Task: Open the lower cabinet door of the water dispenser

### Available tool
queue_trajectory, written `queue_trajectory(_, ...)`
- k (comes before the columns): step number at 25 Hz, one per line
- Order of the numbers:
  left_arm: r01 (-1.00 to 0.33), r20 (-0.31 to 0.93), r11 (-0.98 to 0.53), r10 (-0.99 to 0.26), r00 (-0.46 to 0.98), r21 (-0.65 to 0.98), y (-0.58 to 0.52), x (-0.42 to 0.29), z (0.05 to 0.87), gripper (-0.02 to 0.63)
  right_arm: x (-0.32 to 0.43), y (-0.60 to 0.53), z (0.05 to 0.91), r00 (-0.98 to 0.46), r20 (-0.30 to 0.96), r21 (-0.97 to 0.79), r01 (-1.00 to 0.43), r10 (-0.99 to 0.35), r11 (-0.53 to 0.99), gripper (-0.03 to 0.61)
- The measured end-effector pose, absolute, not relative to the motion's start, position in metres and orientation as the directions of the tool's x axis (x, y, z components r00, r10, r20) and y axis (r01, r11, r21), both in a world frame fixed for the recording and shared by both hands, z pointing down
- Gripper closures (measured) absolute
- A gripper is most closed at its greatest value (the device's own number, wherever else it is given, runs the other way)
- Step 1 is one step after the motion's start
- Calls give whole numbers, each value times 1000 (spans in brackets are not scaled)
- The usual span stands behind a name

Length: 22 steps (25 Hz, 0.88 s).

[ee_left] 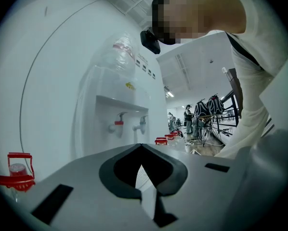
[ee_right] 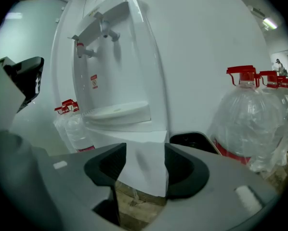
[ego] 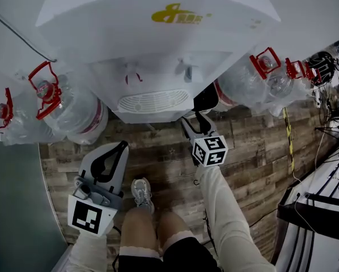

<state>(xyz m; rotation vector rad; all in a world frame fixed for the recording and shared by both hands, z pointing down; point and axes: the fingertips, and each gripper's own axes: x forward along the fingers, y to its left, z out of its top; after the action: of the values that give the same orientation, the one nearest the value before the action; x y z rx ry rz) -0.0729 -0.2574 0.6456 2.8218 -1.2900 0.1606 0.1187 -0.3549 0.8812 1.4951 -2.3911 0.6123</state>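
Note:
The white water dispenser (ego: 158, 33) stands in front of me, its grilled drip tray (ego: 152, 102) jutting out and hiding the lower cabinet in the head view. My right gripper (ego: 193, 119) sits low at the dispenser's right front corner. In the right gripper view the right gripper (ee_right: 141, 165) is open, and the white lower cabinet front (ee_right: 143, 150) under the drip tray (ee_right: 117, 110) shows in the gap, with neither pad pressing on it. My left gripper (ego: 123, 145) hangs lower left, clear of the dispenser. The left gripper (ee_left: 141, 147) is shut on nothing, tips meeting.
Large clear water bottles with red caps stand left (ego: 67, 106) and right (ego: 260, 78) of the dispenser. A dark glossy object (ee_right: 194, 141) sits by the cabinet's right side. My knees and a shoe (ego: 142, 192) are on the wood-pattern floor (ego: 254, 163). Cables and racks lie far right (ego: 328, 123).

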Motion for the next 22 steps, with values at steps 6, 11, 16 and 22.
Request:
queue_trajectory(6,-764,108,-645,-761,640,-8,-266,-81,673,612,115,-382,904,-442,418,-194,-897,-794,397,282)
queue_trajectory(11,-765,114,-643,-761,638,-13,-271,-85,684,612,109,-395,907,-500,392,-212,-866,-772,453,276)
queue_trajectory(16,-760,113,-649,-757,644,-13,-276,-86,689,612,104,-407,907,-542,390,-208,-839,-744,503,265)
queue_trajectory(22,-757,114,-653,-753,648,-9,-277,-88,690,612,102,-417,906,-543,401,-207,-838,-737,505,259)
